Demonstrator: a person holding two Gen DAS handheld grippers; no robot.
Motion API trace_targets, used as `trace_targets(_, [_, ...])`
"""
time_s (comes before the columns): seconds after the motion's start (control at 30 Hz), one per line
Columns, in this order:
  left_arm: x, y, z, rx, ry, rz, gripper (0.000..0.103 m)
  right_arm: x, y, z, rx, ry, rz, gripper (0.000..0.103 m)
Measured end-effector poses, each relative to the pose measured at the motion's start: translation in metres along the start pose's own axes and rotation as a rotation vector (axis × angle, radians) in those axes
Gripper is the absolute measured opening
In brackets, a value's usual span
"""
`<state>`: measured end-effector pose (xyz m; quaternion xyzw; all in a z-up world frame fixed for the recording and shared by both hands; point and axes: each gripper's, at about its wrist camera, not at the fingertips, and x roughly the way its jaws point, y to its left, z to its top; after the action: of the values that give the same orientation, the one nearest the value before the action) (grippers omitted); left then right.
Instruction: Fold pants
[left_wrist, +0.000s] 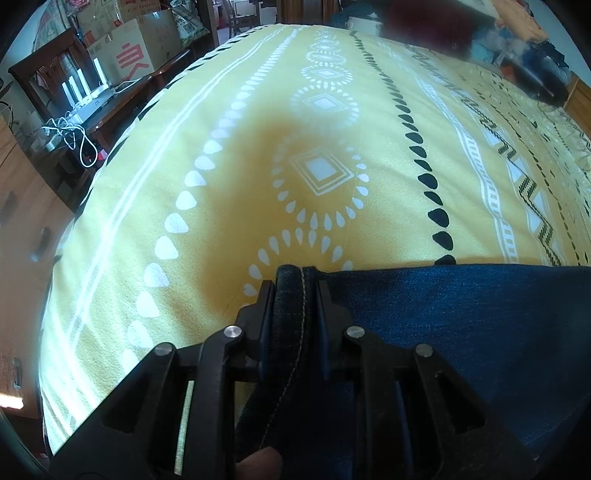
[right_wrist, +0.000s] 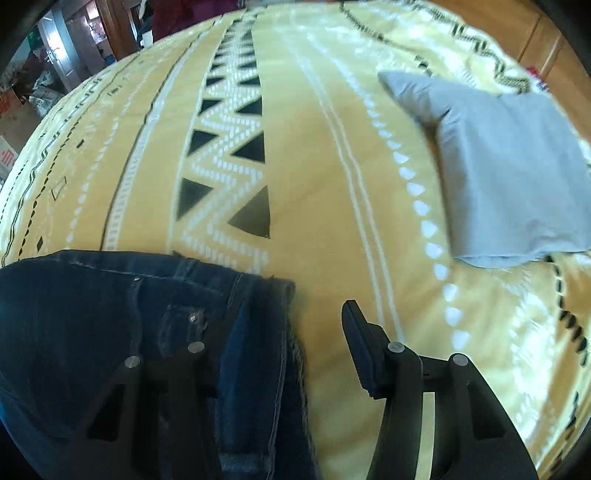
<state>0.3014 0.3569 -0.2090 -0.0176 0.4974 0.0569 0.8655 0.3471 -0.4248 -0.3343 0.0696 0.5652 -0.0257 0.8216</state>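
Holding: my left gripper (left_wrist: 295, 286) is clamped on a stitched edge of the jeans (left_wrist: 461, 332), near edge of the yellow bedspread (left_wrist: 229, 155).
Right gripper: my right gripper (right_wrist: 295, 317) stands wide apart, gripping nothing; its left finger sits over the waistband, its right finger (right_wrist: 360, 339) over bare bedspread.
Jeans position: bunched low and left in the right view, button (right_wrist: 192, 316) facing up.
Risk, slip: thick seam may pull free if I tug sideways.
Risk, skew: one-sided grip likely drags denim crooked.
Risk, snag: grey cloth (right_wrist: 509, 170) lies far right, well apart; unlikely to interfere.

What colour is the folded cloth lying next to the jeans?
Light grey cloth; the right wrist view shows it best.
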Motion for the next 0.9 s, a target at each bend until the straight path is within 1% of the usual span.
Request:
trace_targets(0.07, [0.0,0.0,-0.001,-0.005,-0.004,0.004,0.021,0.01,-0.006,0.003,-0.001,0.014,0.032,0.058])
trace_targets(0.17, [-0.001,-0.001,-0.001,-0.012,-0.005,0.011,0.021,0.016,-0.015,0.012,0.017,0.017,0.119,0.058])
trace_targets(0.2, [-0.001,-0.001,-0.002,-0.016,-0.006,0.011,0.021,0.015,-0.019,0.014,0.049,0.023,0.165,0.058])
trace_targets(0.23, [-0.002,0.0,-0.002,-0.016,-0.007,0.012,0.021,0.01,-0.026,0.014,0.094,0.008,0.23,0.059])
trace_targets(0.3, [-0.002,-0.001,-0.002,-0.011,-0.008,0.014,0.021,0.001,-0.032,0.013,0.122,-0.018,0.277,0.064])
trace_targets(0.33, [-0.002,-0.002,-0.003,-0.011,-0.007,0.015,0.021,0.001,-0.032,0.012,0.117,-0.012,0.27,0.067])
trace_targets(0.37, [-0.001,-0.002,-0.004,-0.016,-0.006,0.015,0.021,0.003,-0.031,0.011,0.108,0.003,0.256,0.068])
trace_targets(0.4, [0.0,-0.002,-0.004,-0.021,-0.007,0.015,0.021,0.008,-0.028,0.009,0.082,0.03,0.214,0.068])
trace_targets(0.43, [0.0,-0.003,-0.004,-0.027,-0.008,0.016,0.021,0.01,-0.026,0.006,0.067,0.039,0.193,0.068])
trace_targets(0.47, [0.0,-0.002,-0.005,-0.029,-0.01,0.017,0.021,0.012,-0.024,0.005,0.059,0.043,0.193,0.069])
trace_targets(0.6, [-0.001,-0.004,-0.005,-0.025,-0.014,0.026,0.021,0.008,-0.015,0.008,0.046,0.017,0.244,0.068])
trace_targets(0.63, [-0.001,-0.004,-0.006,-0.022,-0.015,0.03,0.021,0.012,-0.01,0.013,0.028,0.031,0.248,0.066])
trace_targets(0.7, [-0.002,-0.006,-0.006,-0.019,-0.02,0.037,0.019,0.015,-0.001,0.012,-0.006,0.051,0.254,0.056])
trace_targets(0.73, [-0.003,-0.006,-0.006,-0.026,-0.029,0.037,0.018,0.015,0.001,0.012,-0.017,0.05,0.249,0.049])
trace_targets(0.77, [-0.005,-0.006,-0.005,-0.035,-0.037,0.035,0.018,0.015,0.002,0.008,-0.02,0.043,0.241,0.025])
trace_targets(0.8, [-0.008,-0.006,-0.005,-0.044,-0.049,0.03,0.017,0.012,0.001,0.008,-0.009,0.027,0.242,0.016])
trace_targets(0.83, [-0.013,-0.006,-0.003,-0.052,-0.064,0.037,0.017,0.011,-0.002,0.01,0.002,0.007,0.254,0.015])
trace_targets(0.9, [-0.027,-0.006,-0.002,-0.068,-0.104,0.026,0.017,-0.01,-0.002,0.004,-0.002,-0.051,0.267,0.013])
